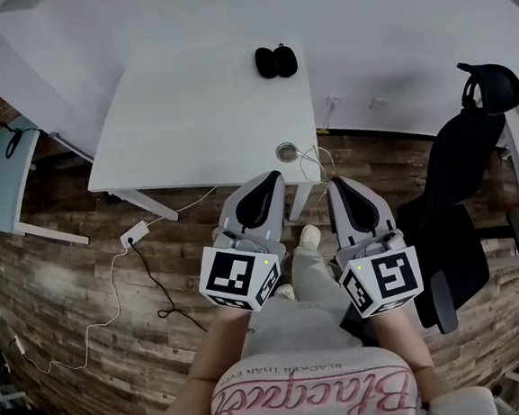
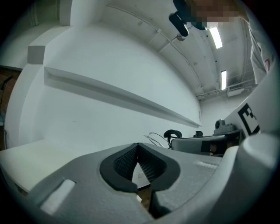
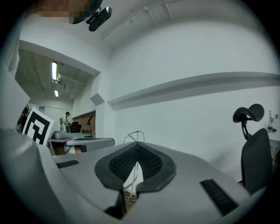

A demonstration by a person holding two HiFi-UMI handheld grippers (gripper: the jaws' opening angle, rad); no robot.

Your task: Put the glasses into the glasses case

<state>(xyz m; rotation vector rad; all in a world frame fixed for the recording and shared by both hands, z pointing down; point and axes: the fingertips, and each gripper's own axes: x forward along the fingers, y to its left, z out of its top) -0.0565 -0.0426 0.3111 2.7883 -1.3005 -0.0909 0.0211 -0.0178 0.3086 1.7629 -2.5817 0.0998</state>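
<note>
dark two-lobed object [image 1: 275,61], glasses or case not resolvable, at far edge of white desk [image 1: 197,117], left hand-held gripper [image 1: 270,178] and right hand-held gripper [image 1: 340,185] well short of it, jaws pressed together, empty, black office chair [image 1: 461,184] at right

Left tongs [image 1: 273,177] and right tongs [image 1: 338,183] hover, tips together, before the white table [image 1: 197,117] bearing a glasses case [image 1: 276,61].

Far ahead of the left claw [image 1: 271,181], the dark lump [image 1: 276,61] on the table [image 1: 197,117] is too small to tell glasses from case.
</note>
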